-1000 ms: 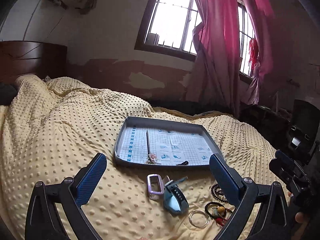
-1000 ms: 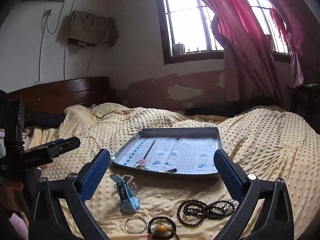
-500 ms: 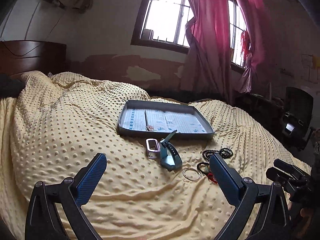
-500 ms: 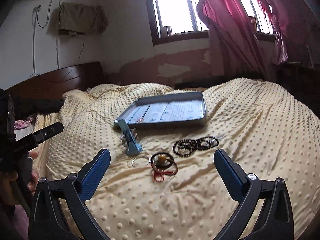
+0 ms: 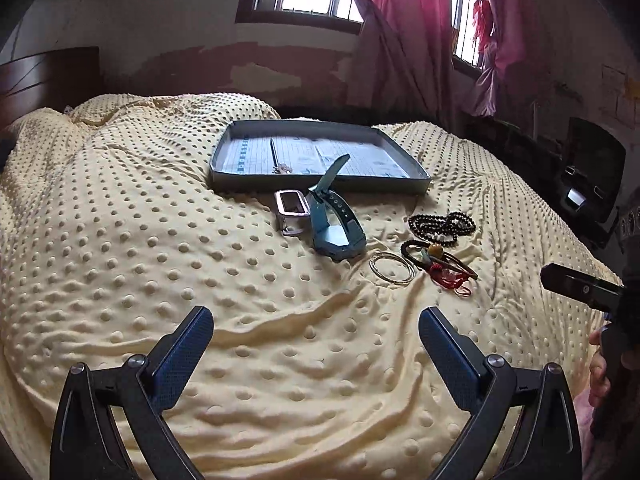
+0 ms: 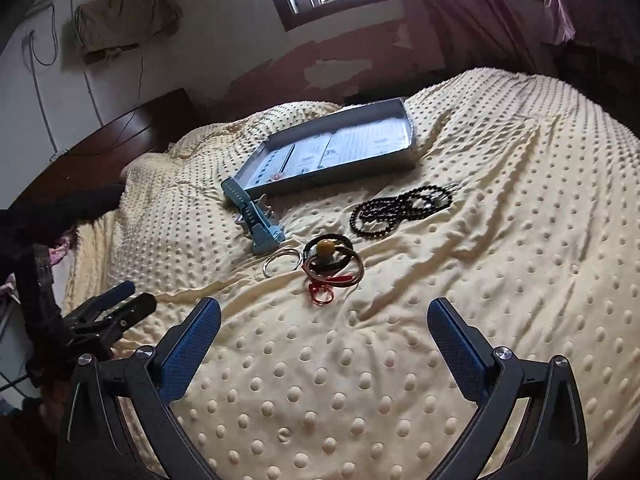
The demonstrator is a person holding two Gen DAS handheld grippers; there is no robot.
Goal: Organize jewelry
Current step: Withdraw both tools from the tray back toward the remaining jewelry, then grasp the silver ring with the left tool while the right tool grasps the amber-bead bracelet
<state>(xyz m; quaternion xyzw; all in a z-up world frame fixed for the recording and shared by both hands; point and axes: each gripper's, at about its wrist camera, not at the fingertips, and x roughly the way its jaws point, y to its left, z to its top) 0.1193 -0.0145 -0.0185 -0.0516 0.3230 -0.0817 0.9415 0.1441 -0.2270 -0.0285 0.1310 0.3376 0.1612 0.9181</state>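
Fingers on both your left gripper [image 5: 316, 344] & right gripper [image 6: 324, 336] are spread wide, empty; you've backed off. Jewelry, e.g. bead necklace [image 6: 400, 210], now lies well ahead, beside tray [image 5: 320, 188]; nothing sorted yet.

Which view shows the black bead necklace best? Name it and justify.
The right wrist view: the black bead necklace lies unobstructed on the blanket, loops and beads distinct. The left wrist view shows it smaller and foreshortened, bunched behind the corded bracelets.

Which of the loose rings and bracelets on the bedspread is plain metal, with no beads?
The thin silver wire bangle, lying between the blue watch and the dark cord bracelet with the amber bead; the black bead string is all beads.
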